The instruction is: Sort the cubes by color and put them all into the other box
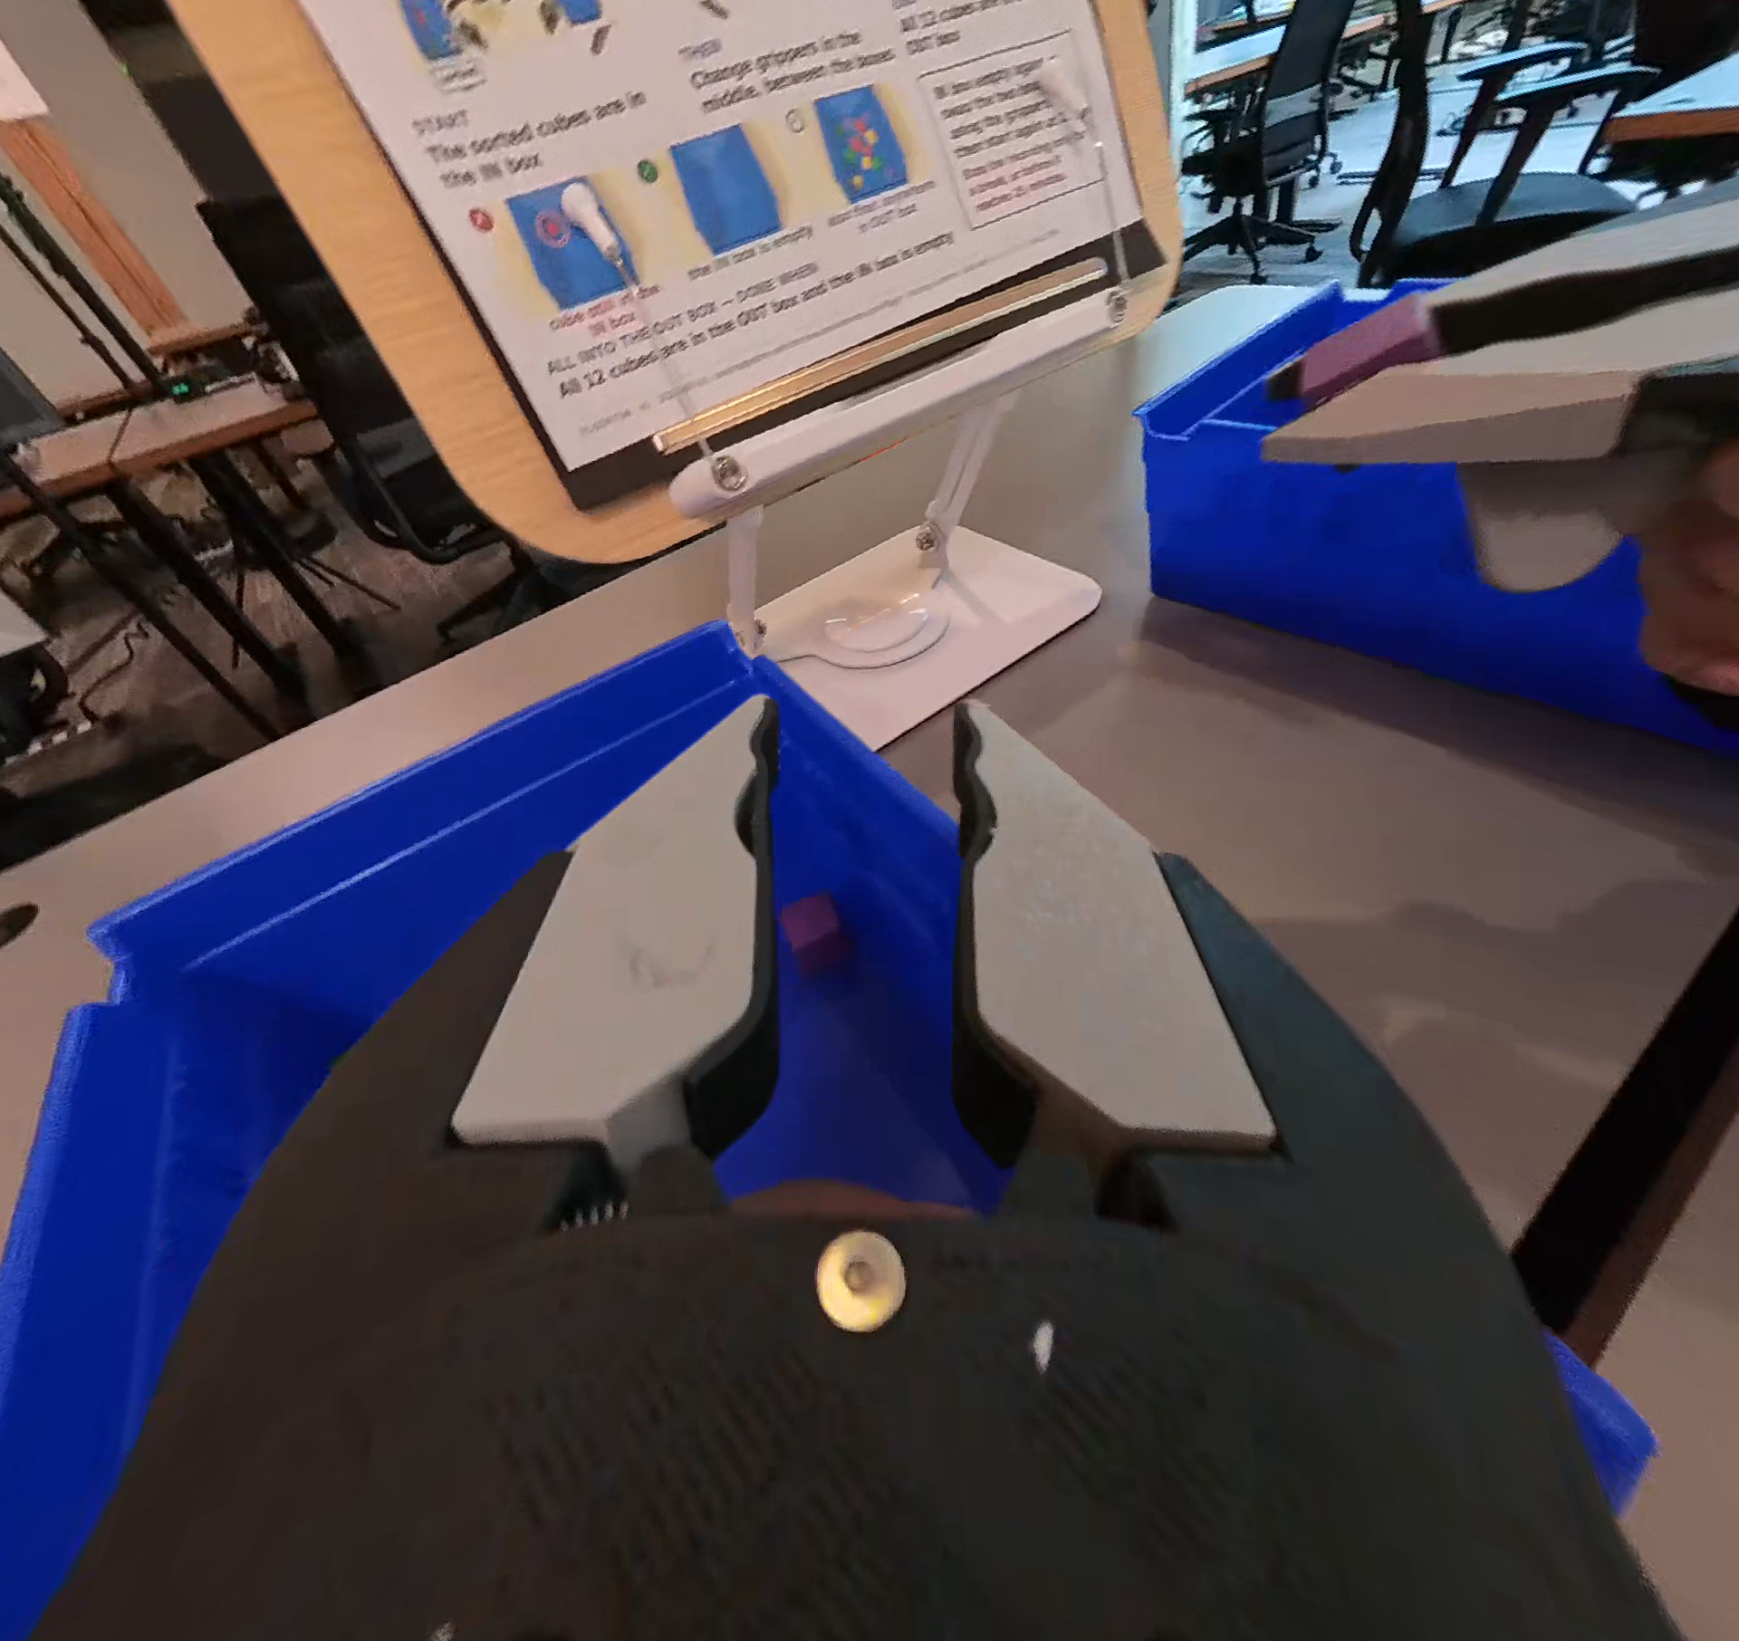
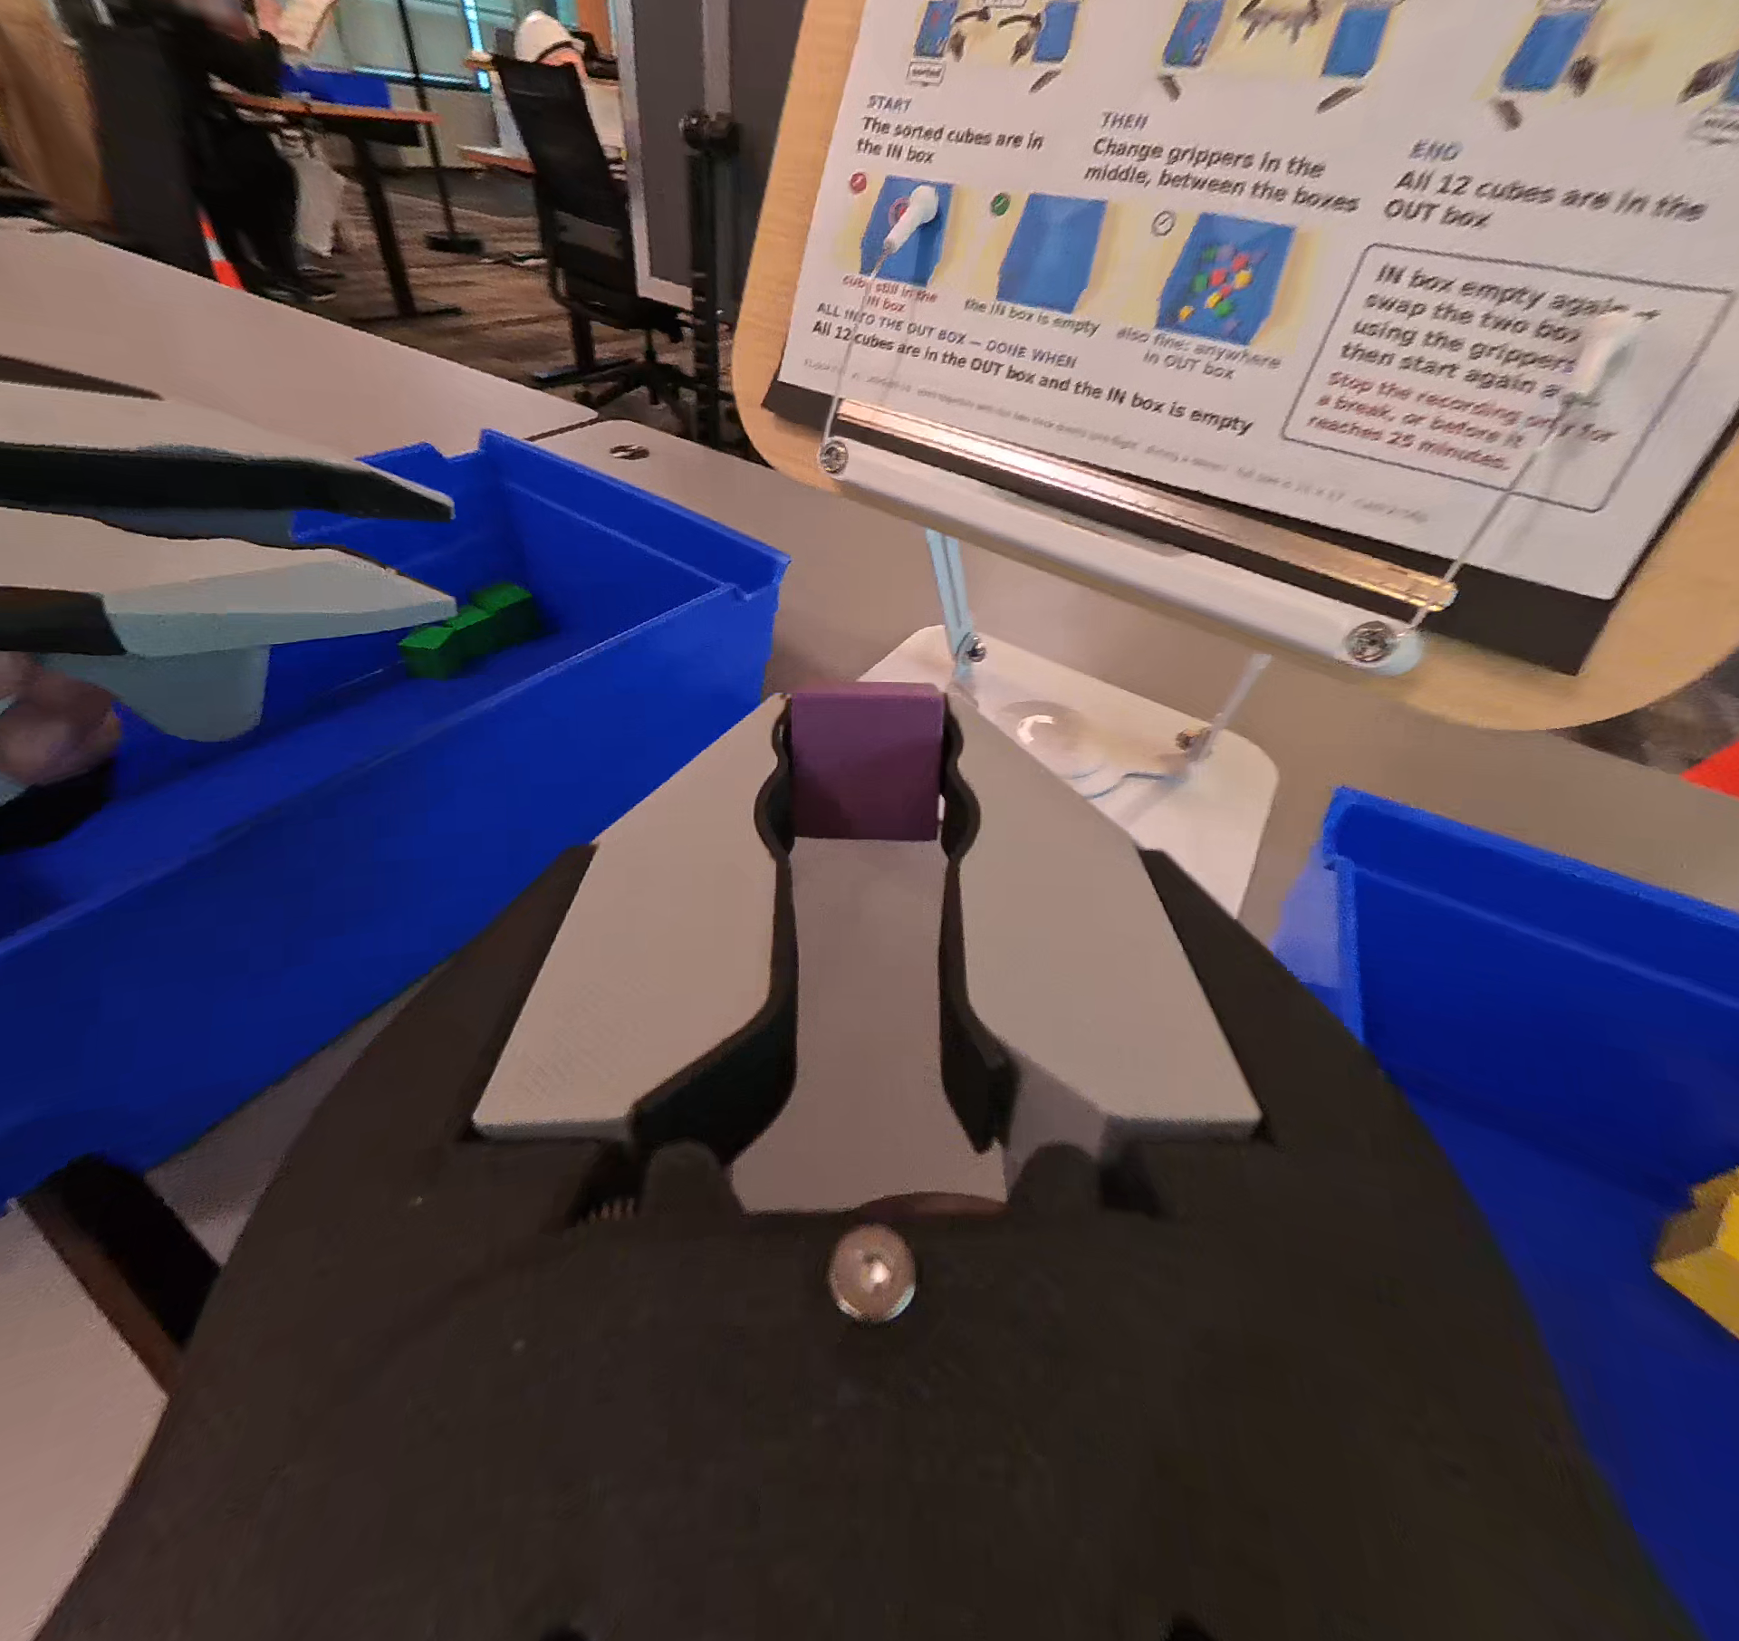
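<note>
My left gripper (image 1: 866, 730) is open and empty above the near blue box (image 1: 395, 881), where one purple cube (image 1: 815, 933) lies on the floor between the fingers. My right gripper (image 2: 866, 730) is shut on a purple cube (image 2: 866, 763) and holds it above the table between the two boxes; it also shows in the left wrist view (image 1: 1299, 415) with the cube (image 1: 1355, 363) in front of the other blue box (image 1: 1317, 523). In the right wrist view, green cubes (image 2: 475, 629) lie in the left box (image 2: 602, 683), and a yellow cube (image 2: 1708, 1257) lies in the right box (image 2: 1506, 984).
A tilted instruction board (image 1: 753, 137) on a white stand (image 1: 903, 627) stands at the back between the boxes. The grey table (image 1: 1317, 862) ends at a dark edge on the right. Office chairs (image 1: 1317, 90) and desks stand beyond, with a person (image 2: 216, 119) far off.
</note>
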Demonstrator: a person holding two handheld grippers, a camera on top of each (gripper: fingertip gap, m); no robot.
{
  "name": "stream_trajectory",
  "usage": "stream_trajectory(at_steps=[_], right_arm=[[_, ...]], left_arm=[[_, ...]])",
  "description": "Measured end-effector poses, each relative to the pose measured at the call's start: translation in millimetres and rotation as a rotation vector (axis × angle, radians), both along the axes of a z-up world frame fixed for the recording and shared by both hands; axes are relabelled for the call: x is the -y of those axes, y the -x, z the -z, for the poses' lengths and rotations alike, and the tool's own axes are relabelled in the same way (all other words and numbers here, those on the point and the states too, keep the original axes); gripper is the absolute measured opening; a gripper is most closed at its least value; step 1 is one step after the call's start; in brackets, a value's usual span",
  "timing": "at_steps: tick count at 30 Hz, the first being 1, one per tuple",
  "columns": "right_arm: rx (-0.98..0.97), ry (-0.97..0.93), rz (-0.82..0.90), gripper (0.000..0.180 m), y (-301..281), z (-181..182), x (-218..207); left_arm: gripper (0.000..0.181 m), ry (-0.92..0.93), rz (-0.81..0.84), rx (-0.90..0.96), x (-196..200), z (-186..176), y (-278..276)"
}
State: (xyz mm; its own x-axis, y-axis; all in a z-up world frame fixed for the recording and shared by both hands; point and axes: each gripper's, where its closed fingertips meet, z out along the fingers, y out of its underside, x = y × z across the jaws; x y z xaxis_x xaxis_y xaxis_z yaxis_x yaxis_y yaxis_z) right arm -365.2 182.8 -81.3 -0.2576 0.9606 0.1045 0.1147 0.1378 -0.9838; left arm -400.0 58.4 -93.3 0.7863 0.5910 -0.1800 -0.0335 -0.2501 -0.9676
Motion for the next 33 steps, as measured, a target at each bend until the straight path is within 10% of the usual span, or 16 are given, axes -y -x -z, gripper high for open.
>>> stream_trajectory(at_steps=[12,19,33], right_arm=[[-0.187,-0.005,0.058,0.025,-26,-60,-25],[-0.27,0.09,0.218,0.025,-53,-102,-132],[0.533,0.242,0.266,0.026,-1,92,-190]], left_arm=[[0.038,0.045,-0.091,0.131,11,34,24],[0.04,0.08,-0.089,0.145,9,42,25],[0.041,0.091,-0.092,0.173,9,49,26]])
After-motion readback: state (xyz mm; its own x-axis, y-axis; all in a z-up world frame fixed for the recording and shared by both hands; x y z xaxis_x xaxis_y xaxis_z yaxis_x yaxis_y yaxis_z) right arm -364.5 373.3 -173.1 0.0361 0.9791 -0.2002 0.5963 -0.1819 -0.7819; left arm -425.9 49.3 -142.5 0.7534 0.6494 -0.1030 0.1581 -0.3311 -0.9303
